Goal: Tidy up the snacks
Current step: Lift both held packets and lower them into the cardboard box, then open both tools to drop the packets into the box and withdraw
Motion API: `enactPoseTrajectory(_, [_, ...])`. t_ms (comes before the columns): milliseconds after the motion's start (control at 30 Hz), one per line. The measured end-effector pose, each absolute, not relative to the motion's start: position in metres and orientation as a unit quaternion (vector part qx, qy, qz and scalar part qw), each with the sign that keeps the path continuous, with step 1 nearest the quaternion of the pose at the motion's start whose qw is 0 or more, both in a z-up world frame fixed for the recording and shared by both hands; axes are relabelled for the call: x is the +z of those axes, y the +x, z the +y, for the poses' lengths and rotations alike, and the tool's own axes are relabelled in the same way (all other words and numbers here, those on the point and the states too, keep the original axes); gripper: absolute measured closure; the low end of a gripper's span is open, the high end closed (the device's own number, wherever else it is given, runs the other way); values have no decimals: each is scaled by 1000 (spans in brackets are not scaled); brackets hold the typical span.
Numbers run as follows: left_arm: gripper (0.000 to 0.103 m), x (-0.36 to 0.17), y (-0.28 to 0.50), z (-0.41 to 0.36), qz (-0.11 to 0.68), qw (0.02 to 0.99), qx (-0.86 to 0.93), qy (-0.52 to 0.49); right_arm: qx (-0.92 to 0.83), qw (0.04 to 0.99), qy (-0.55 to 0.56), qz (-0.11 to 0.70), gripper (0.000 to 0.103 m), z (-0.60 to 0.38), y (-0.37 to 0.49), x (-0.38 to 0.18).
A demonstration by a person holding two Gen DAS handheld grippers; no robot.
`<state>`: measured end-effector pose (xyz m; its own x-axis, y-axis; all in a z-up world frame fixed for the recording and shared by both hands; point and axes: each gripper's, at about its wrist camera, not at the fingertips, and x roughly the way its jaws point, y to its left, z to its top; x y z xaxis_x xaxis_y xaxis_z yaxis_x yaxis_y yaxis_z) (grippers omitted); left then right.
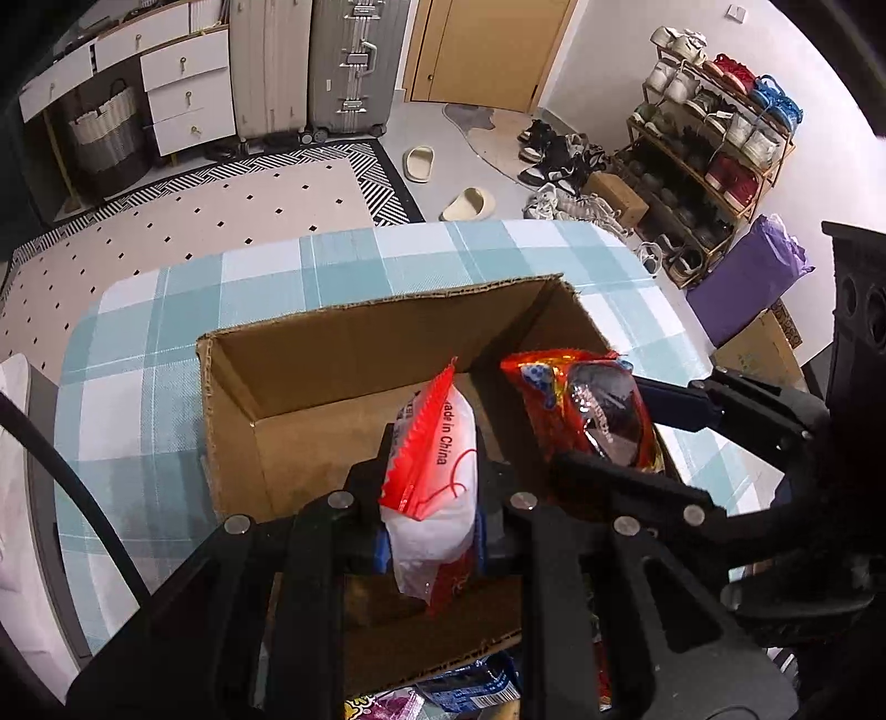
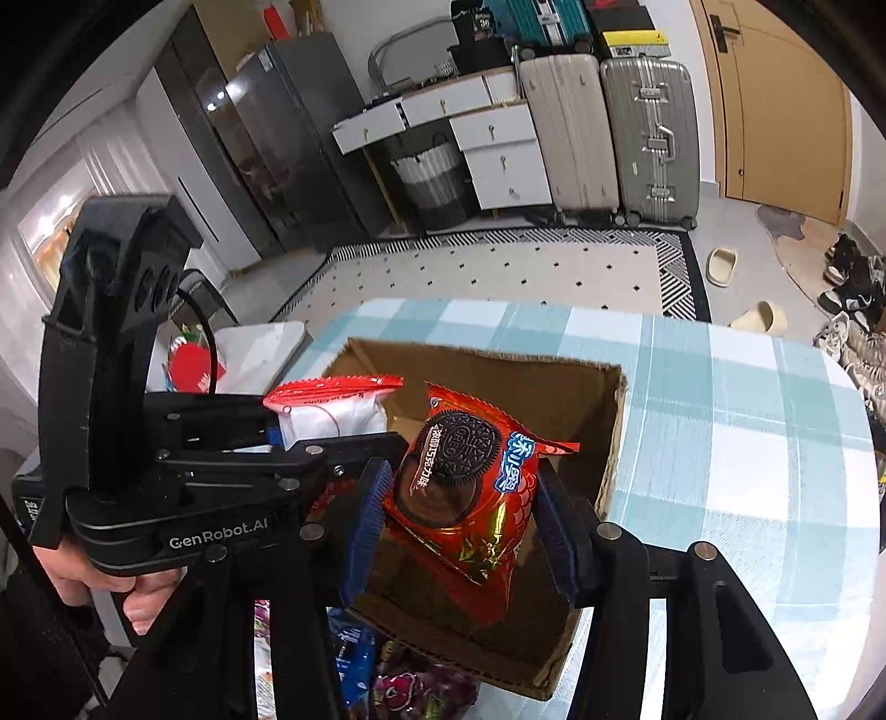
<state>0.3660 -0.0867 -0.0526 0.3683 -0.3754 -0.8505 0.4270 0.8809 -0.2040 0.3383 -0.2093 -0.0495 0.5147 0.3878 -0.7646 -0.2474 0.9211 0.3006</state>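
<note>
1. Two packets held over the cardboard box (image 1: 354, 354), one per gripper, neither let go yet.
2. Left gripper (image 1: 429, 498) clamped tight on a white and red packet (image 1: 437, 459), gripped low so the crimped red edge stood up toward 12 o'clock above the box's open top.
3. Right gripper (image 2: 459, 498) closed part-way around a red cookie packet (image 2: 465, 487), blue pads (image 2: 368, 515) pressed on both its sides, packet tilted and hanging above the box's near half.
4. Seen of the box floor: bare brown card only, nothing yet lying inside where visible; much of the floor hidden behind the packets and grippers.
5. Judged early in the job: both packets ready to drop in, then more to fetch.
6. Left over outside the box: several loose snacks (image 2: 398, 681) in blue, purple and yellow wrappers at 6 o'clock, just beside the near wall.
7. Underneath: a table with a blue and white checked cloth (image 1: 138, 354), box set near its near edge.
8. Beyond the table at 12 o'clock: a pale dotted rug (image 1: 221, 216) with a black and white striped border, two slippers (image 1: 468, 205) on grey floor.
9. Against the far wall: two suitcases (image 2: 609, 138), white drawers (image 2: 504, 160), a wooden door (image 1: 487, 50).
10. At 2 o'clock from the left camera: a crowded shoe rack (image 1: 714, 144).
</note>
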Motion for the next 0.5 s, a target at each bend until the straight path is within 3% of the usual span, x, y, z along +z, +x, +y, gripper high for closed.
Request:
enactPoseTrajectory(233, [85, -71, 369, -86, 533, 814, -230, 24, 183, 864, 67, 464, 50, -204, 335, -55])
enactPoseTrajectory(500, [59, -59, 356, -80, 527, 826, -199, 42, 172, 879, 72, 440, 49, -215, 313, -35])
